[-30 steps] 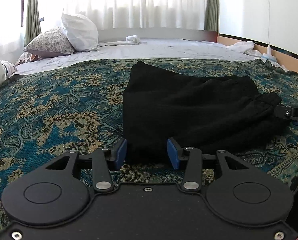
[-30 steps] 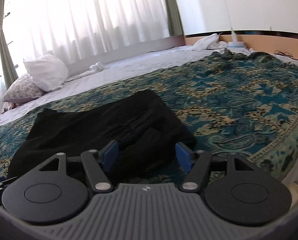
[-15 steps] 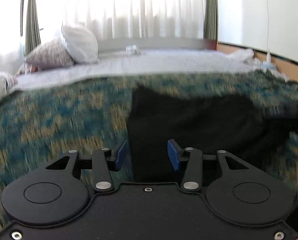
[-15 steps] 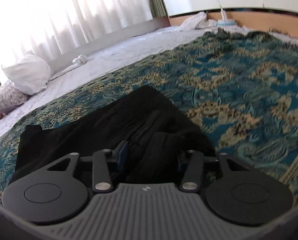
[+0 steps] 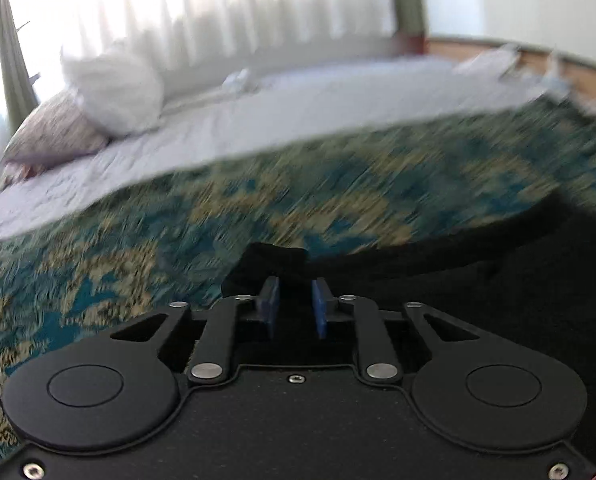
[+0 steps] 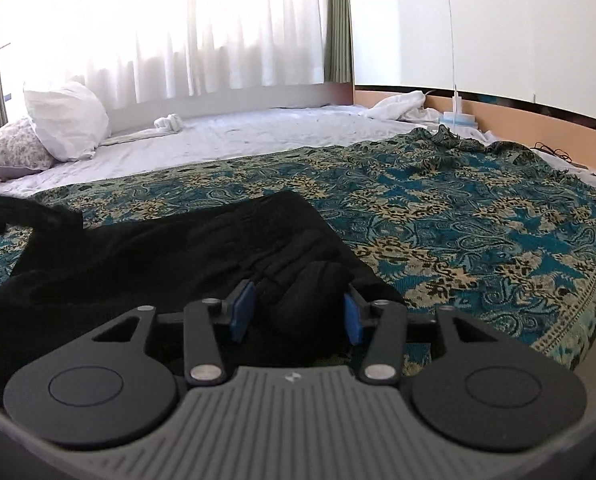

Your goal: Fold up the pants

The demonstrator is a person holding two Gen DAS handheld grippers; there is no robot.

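Note:
Black pants (image 6: pixel 185 248) lie partly folded on the patterned bedspread (image 6: pixel 458 216). My left gripper (image 5: pixel 294 312) is shut on a corner of the pants (image 5: pixel 273 260) and holds it lifted; that view is motion-blurred. In the right wrist view the lifted corner shows at the far left (image 6: pixel 37 216). My right gripper (image 6: pixel 295 312) is open, its blue pads either side of a bunched fold at the pants' near right end (image 6: pixel 314 292), not pinching it.
A white pillow (image 6: pixel 65 124) and a floral pillow (image 6: pixel 13 152) lie at the far left on the white sheet (image 6: pixel 237 140). A white cloth (image 6: pixel 402 106) lies by the wooden wall. The bed's edge (image 6: pixel 586 336) drops off at the right.
My left gripper has closed on the pants' left corner and is lifting it in fast motion. My right gripper has moved forward so its open pads straddle the bunched fold.

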